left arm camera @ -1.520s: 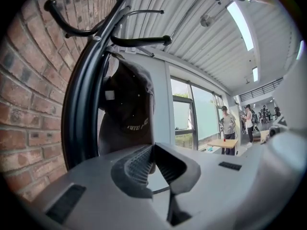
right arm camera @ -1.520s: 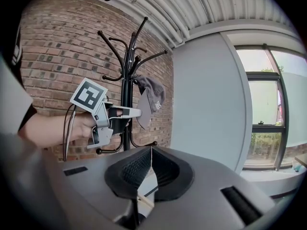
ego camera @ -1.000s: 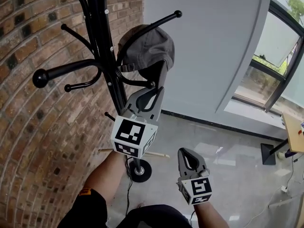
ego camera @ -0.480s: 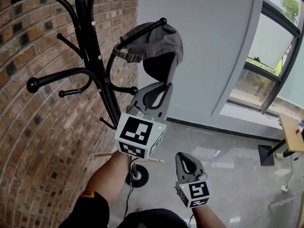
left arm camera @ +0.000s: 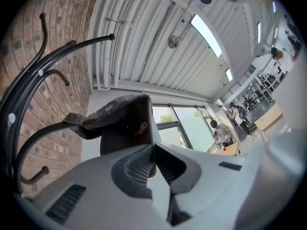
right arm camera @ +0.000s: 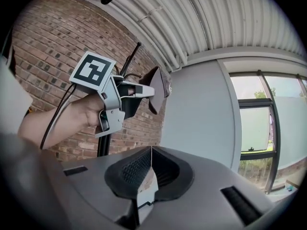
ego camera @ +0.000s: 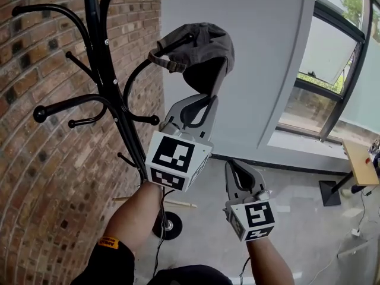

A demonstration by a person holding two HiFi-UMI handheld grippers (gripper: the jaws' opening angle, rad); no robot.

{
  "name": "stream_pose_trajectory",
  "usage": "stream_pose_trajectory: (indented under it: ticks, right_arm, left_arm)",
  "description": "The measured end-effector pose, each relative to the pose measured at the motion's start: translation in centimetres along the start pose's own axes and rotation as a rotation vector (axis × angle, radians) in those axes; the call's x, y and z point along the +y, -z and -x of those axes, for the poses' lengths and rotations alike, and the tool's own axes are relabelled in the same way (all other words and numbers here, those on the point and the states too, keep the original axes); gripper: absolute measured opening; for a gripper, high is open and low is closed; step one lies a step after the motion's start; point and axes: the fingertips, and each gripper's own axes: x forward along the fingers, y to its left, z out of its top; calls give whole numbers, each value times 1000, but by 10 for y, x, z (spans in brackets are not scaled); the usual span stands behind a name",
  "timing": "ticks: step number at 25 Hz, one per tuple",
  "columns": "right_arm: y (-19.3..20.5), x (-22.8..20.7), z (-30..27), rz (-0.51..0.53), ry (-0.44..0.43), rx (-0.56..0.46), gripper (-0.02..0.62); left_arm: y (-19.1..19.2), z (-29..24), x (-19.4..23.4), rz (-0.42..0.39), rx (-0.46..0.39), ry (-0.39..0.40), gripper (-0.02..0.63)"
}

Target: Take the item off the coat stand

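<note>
High on the coat stand: one grey cap, likely soft and light. My left gripper pinches its stiffer brim; right gripper closed, empty.

Three views set around the stand
The head view was aimed down from above, beside the stand; the left gripper view was tilted up, close under the cap; the right gripper view was turned on the left gripper from nearby. Stand and cap were shared by all three.
</note>
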Motion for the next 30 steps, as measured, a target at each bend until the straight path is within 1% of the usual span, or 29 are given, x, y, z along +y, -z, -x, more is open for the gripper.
stream_pose_trajectory:
  ticks: [3, 6, 9, 12, 14, 17, 19, 21, 24, 28, 30]
  right_arm:
    - [-20, -12, -4, 2, 11, -26, 17]
    - [-36, -27, -9, 20, 42, -41, 15]
    - [-52, -46, -15, 34, 81, -46, 17]
    - [-68, -66, -12, 41, 129, -60, 15]
    - [-71, -78, -4, 31, 154, -69, 15]
    - [-62, -93, 9, 9, 182, -66, 15]
    - [-53, -98, 18, -3, 197, -59, 15]
    - [-43, -99, 28, -12, 212, -48, 15]
    - [-25, -101, 47, -16, 236, -22, 15]
    - [10, -111, 76, -42, 277, 30, 15]
    - [27, -113, 86, -61, 289, 49, 15]
  left_arm:
    - [-20, -12, -2, -18, -18, 12, 48]
    - [-31, -19, -10, -28, -27, 32, 48]
    - [-38, -26, -27, -45, -36, 66, 48]
    - [-42, -31, -46, -40, -43, 104, 48]
    - [-43, -33, -61, -63, -47, 134, 48]
    - [-47, -39, -89, -131, -60, 188, 44]
    - [-50, -40, -107, -135, -75, 228, 44]
    - [-48, -37, -122, -113, -83, 257, 44]
    - [-32, -26, -144, -74, -66, 288, 44]
    - [8, -6, -178, -57, -45, 347, 44]
    - [34, 5, -190, -10, -4, 358, 44]
